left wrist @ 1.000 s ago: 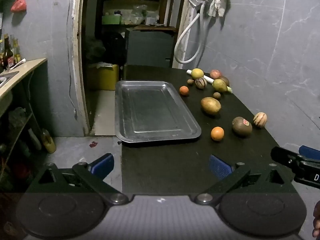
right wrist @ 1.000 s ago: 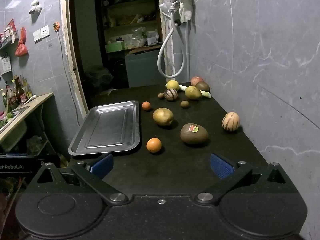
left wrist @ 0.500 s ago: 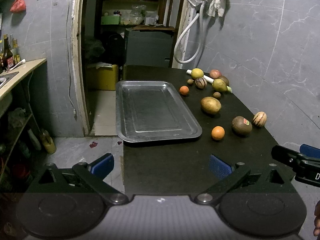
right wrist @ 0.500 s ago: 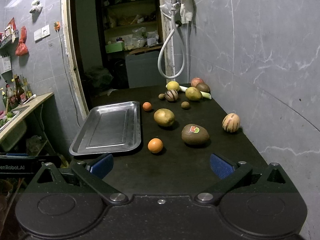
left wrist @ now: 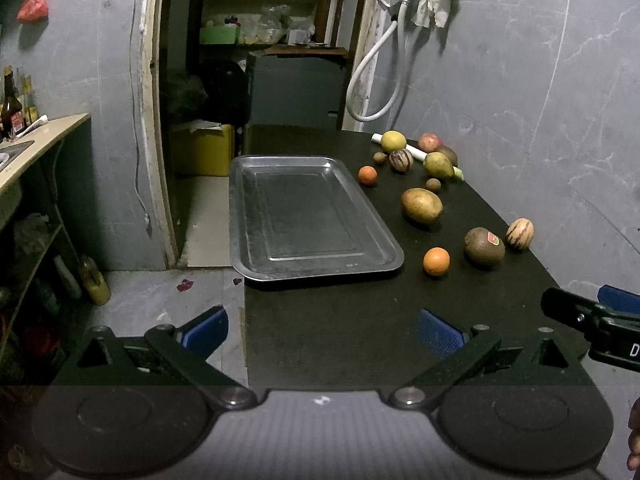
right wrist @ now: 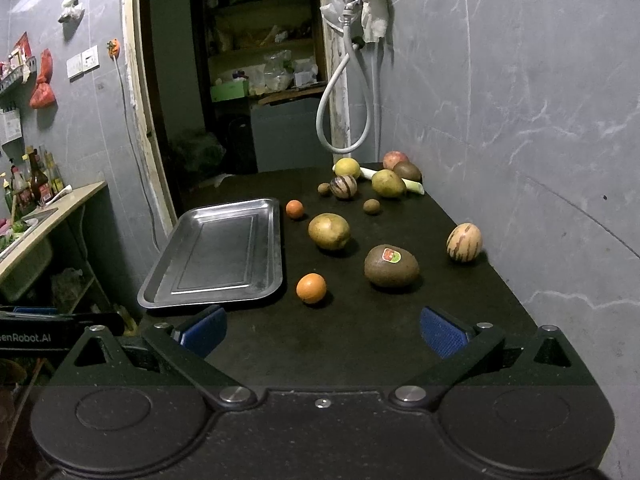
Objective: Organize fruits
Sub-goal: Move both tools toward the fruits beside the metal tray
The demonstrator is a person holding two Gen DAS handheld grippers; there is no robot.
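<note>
From my seat I see a black matte table [right wrist: 360, 340] against a grey marbled wall [right wrist: 520, 120], with a white hose [right wrist: 340, 120] looping down at the far end. My left gripper [left wrist: 322, 330] and right gripper [right wrist: 322, 330] both hang over the near edge, blue ribbed pads spread wide, gripping nothing. The shallow metal tray [right wrist: 276, 240] lies bare on the table's left half, one corner past the edge. Right of it the fruit sits loose: a small smooth orange [right wrist: 311, 288] just beside the tray, a fuzzy brown kiwi [right wrist: 391, 266] with a sticker, a striped egg-shaped melon [right wrist: 464, 242] near the wall, a yellow-brown mango [right wrist: 329, 231], and 1 more orange [right wrist: 295, 209], with a cluster further back. Nothing blocks the way. Against 1 second ago, the fruit has not shifted; both views have crept slightly.
</note>
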